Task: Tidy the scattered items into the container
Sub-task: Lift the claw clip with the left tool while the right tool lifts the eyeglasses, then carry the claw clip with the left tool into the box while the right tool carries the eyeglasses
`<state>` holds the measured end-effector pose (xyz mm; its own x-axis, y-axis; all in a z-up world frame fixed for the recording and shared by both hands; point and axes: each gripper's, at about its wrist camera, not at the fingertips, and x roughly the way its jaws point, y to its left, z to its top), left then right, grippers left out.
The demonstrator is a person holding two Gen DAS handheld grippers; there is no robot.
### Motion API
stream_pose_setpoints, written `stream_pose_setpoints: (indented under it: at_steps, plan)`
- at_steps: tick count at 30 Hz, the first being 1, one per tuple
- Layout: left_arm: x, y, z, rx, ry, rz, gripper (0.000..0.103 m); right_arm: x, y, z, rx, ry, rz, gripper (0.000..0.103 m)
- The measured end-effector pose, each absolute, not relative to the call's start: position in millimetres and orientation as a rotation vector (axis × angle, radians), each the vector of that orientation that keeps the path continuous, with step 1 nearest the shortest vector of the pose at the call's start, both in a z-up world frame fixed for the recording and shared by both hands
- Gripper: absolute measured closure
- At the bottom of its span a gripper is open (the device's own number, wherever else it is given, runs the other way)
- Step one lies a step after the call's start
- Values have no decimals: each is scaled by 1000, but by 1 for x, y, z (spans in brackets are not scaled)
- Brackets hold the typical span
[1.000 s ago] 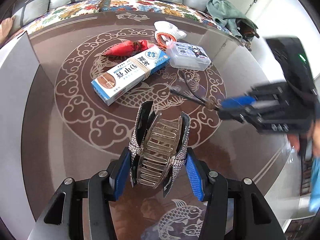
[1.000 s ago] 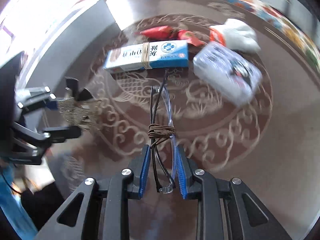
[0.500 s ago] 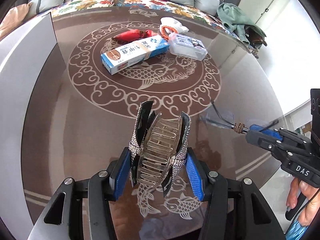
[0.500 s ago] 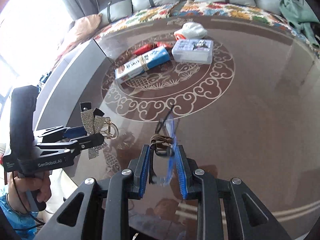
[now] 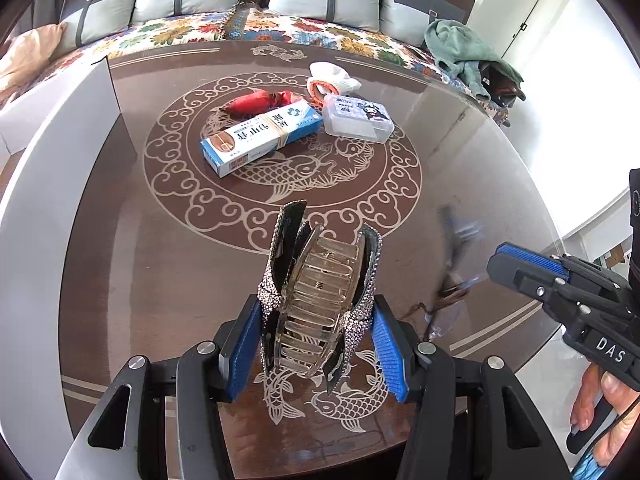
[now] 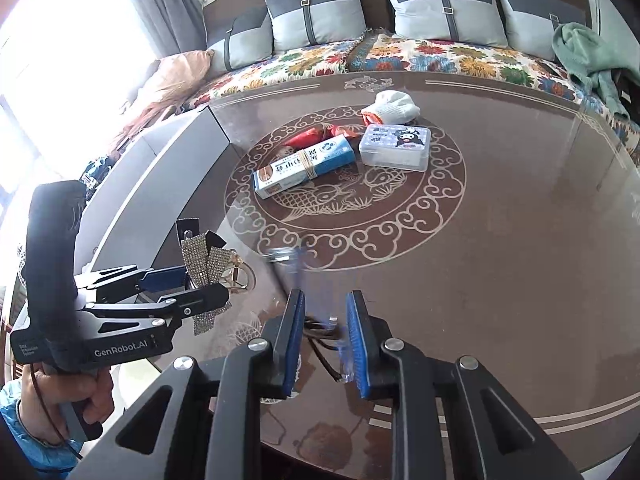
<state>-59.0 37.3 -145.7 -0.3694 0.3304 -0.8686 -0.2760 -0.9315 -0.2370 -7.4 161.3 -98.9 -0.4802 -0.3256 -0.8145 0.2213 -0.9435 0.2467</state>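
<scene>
My left gripper (image 5: 316,344) is shut on a rhinestone hair claw clip (image 5: 320,280), held above the near part of the round brown table (image 5: 120,280); it also shows in the right wrist view (image 6: 208,260). My right gripper (image 6: 322,344) is open; the bound eyeglasses (image 6: 296,276) are a blur between and ahead of its fingers, and show blurred over the table's right edge in the left wrist view (image 5: 452,276). At the table's middle lie a blue-white box (image 5: 260,138), a red packet (image 5: 256,101), a clear plastic case (image 5: 358,119) and a white glove (image 5: 334,80).
A grey container wall (image 5: 44,184) rises along the table's left side. A sofa with grey cushions and floral cover (image 6: 400,56) lies behind the table. A green cloth (image 5: 460,52) lies at the back right.
Both grippers have drawn back toward the table's near edge. The right gripper's fingers have opened and the eyeglasses are dropping out of them, blurred. The left still holds the claw clip.
</scene>
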Motion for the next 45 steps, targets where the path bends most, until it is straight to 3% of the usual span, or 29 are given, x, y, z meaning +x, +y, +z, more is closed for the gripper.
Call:
stream_pose_setpoints:
  at_steps: [5,8,11,17,24,25,26,27,28,37,45]
  plan:
    - [-59,28,-150,-1516,-97,2340,50,-12,154,-115,1417,-90,-2435,78]
    - [-63,18,-151,-1527,-113,2357,50,-8,149,-119,1370,-46,-2444,49]
    - [-67,7,-154,-1547,-126,2371,50,-3,138,-122,1309,64,-2347,47]
    - [-67,-11,-159,-1581,-152,2386,50,0,91,-150,1229,642,-1969,47]
    - [-63,-22,-163,-1600,-173,2382,50,-19,65,-187,1304,825,-1643,49]
    - [-64,-23,-163,-1602,-172,2378,50,-21,63,-191,1313,851,-1637,51]
    - [-64,-23,-164,-1604,-170,2375,50,-22,61,-196,1321,878,-1631,73]
    - [-64,-22,-164,-1604,-168,2371,50,-23,61,-197,1329,878,-1624,87]
    - [-64,-22,-165,-1605,-166,2367,50,-24,60,-196,1339,872,-1630,89]
    - [-60,-13,-170,-1608,-168,2339,50,-23,81,-174,1419,614,-1870,91]
    - [-53,-1,-169,-1593,-141,2322,50,-15,99,-150,1511,224,-2149,91]
